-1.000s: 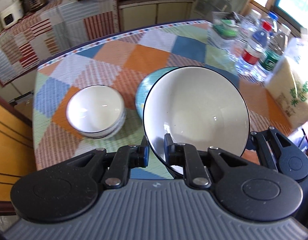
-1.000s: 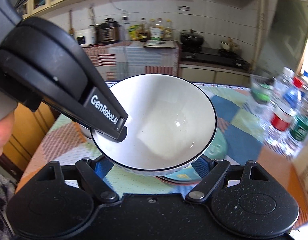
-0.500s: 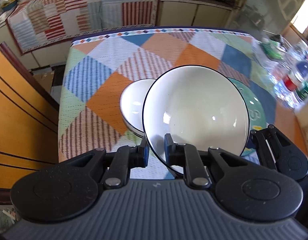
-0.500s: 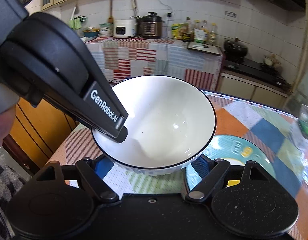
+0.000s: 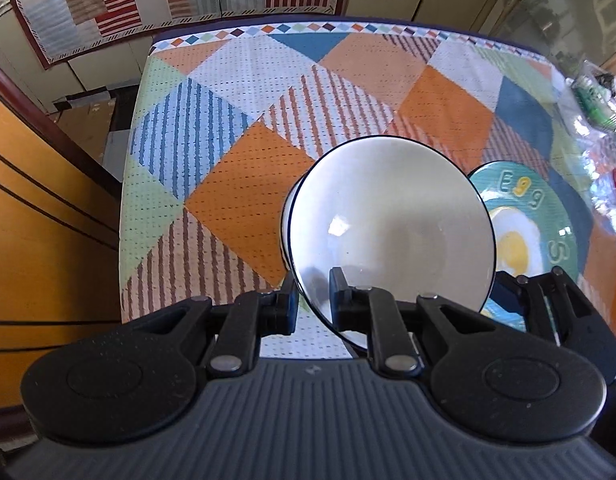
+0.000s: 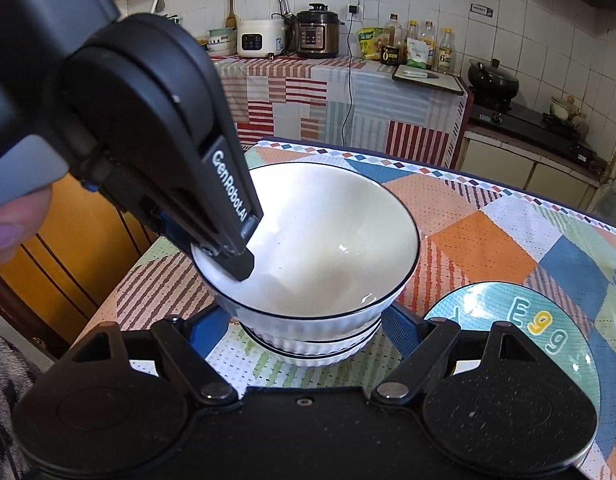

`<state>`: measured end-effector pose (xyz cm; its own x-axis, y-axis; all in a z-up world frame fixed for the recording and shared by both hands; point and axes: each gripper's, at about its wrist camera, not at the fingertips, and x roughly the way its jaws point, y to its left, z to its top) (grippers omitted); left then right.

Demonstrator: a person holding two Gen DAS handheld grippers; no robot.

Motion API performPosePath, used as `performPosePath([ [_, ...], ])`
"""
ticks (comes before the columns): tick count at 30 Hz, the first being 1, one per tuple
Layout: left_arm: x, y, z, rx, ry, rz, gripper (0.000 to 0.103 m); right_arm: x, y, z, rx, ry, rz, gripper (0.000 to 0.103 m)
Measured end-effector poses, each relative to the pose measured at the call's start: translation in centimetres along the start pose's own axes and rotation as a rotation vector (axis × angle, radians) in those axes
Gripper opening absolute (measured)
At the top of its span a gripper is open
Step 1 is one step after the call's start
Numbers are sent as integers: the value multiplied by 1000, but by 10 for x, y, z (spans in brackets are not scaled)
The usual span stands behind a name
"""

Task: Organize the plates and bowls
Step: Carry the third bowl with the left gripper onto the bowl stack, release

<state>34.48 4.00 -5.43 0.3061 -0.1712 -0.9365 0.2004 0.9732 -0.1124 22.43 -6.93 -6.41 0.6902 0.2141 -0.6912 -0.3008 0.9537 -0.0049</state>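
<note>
Left gripper (image 5: 312,307) has its jaws pinched on the rim of the big white bowl (image 5: 392,232), held tilted right over the stack of smaller bowls (image 6: 308,350) on the table (image 5: 235,128). Right gripper (image 6: 303,316) jaws are wide open, straddling the bowl and stack and gripping nothing (apparently just guarding). Egg plate (image 6: 548,332) sits just beside. Risk: the thin rim pinch slips, or the tilt makes the bowl seat crooked and knock the stack.

Two white bowls (image 6: 328,248) are counted, one above the other. One teal plate (image 6: 520,320) is counted. Two tongs (image 5: 312,304) are noted.
</note>
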Motion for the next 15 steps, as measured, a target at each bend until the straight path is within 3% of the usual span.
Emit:
performPosePath([
  [15, 29, 1, 6, 19, 47, 37, 17, 24, 3, 3, -18, 68, -47, 87],
])
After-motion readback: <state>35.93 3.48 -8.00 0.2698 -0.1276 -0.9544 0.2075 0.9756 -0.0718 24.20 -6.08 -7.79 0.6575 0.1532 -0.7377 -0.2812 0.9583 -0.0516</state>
